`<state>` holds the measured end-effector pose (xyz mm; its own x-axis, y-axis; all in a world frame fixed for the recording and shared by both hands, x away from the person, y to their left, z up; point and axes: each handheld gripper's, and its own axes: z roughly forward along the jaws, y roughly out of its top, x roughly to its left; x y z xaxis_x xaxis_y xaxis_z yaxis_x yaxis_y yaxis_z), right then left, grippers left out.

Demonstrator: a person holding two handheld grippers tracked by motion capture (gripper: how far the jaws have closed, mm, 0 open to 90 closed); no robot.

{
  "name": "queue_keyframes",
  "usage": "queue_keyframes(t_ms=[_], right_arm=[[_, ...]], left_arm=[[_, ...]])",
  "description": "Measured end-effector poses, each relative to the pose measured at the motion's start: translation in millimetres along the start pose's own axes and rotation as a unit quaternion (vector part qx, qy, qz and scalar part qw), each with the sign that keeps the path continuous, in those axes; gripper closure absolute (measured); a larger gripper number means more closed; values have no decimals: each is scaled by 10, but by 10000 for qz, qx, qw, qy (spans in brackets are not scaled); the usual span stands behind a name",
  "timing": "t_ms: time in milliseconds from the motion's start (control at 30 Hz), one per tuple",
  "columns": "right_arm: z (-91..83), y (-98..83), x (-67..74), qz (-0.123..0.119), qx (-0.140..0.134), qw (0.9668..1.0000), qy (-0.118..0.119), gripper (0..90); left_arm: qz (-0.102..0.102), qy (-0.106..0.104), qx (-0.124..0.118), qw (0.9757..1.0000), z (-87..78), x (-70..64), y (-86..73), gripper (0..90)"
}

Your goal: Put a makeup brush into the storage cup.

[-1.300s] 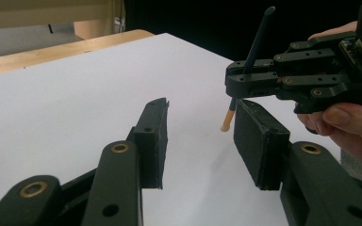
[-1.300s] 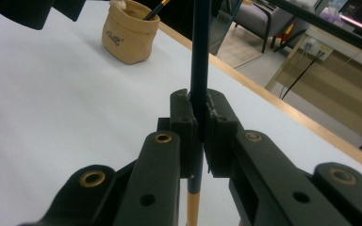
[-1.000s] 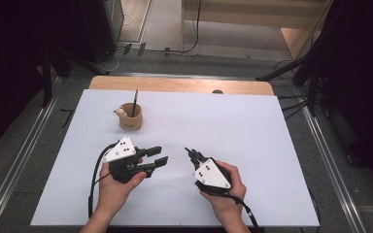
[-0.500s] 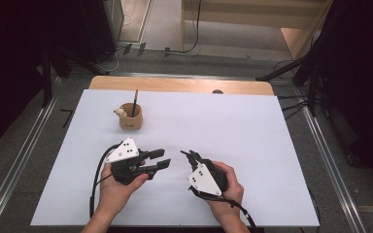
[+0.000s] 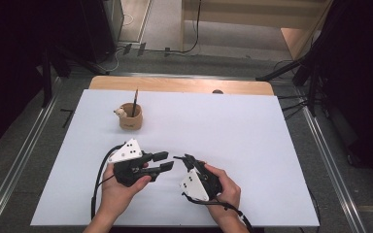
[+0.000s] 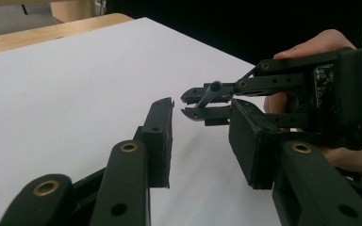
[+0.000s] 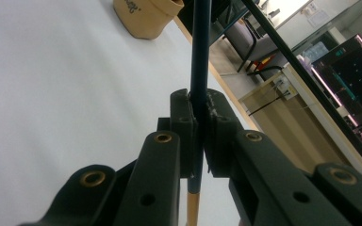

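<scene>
Right hand-held gripper (image 5: 182, 160) clenched on a thin dark-shafted pen or brush (image 7: 199, 70); in the right gripper view the shaft runs up between the two pressed pads (image 7: 183, 123), its lower end tan below the jaws. In the left gripper view the same tool's dark rounded end (image 6: 213, 87) pokes out from the right hand-held gripper's closed tips. Left hand-held gripper (image 5: 162, 161) released, nothing between its jaws, which have just been closing a little; its tips point toward the right hand-held gripper, just beside it. Both are held low over the white worktop (image 5: 252, 145), near its front edge. Farther back on the left stands a tan holder cup (image 5: 130, 116) with a second dark stick (image 5: 135, 101) upright in it.
</scene>
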<state>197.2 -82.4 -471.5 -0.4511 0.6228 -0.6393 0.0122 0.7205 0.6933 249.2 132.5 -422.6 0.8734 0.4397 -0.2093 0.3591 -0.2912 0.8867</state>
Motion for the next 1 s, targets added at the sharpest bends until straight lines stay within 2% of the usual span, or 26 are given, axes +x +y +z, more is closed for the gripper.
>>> queue_keyframes(t_ms=[233, 367, 700, 833, 1000], right_arm=[[5, 40, 90, -486, -6, 9988, -22, 852], [1, 54, 114, -629, -19, 9980, -47, 852], [-9, 70, 160, -813, 15, 9966, -92, 852], [-8, 71, 168, -888, -25, 9960, -118, 852], [-11, 69, 169, -933, -5, 9955, -138, 852]], left_arm=[[33, 59, 128, 9999, 54, -42, 3, 655], [29, 75, 217, 9997, 82, -59, -3, 681], [-87, 185, 437, 9988, 129, -55, -17, 743], [-73, 212, 514, 9984, 150, -68, -17, 765], [-87, 186, 533, 9984, 159, -83, -16, 837]])
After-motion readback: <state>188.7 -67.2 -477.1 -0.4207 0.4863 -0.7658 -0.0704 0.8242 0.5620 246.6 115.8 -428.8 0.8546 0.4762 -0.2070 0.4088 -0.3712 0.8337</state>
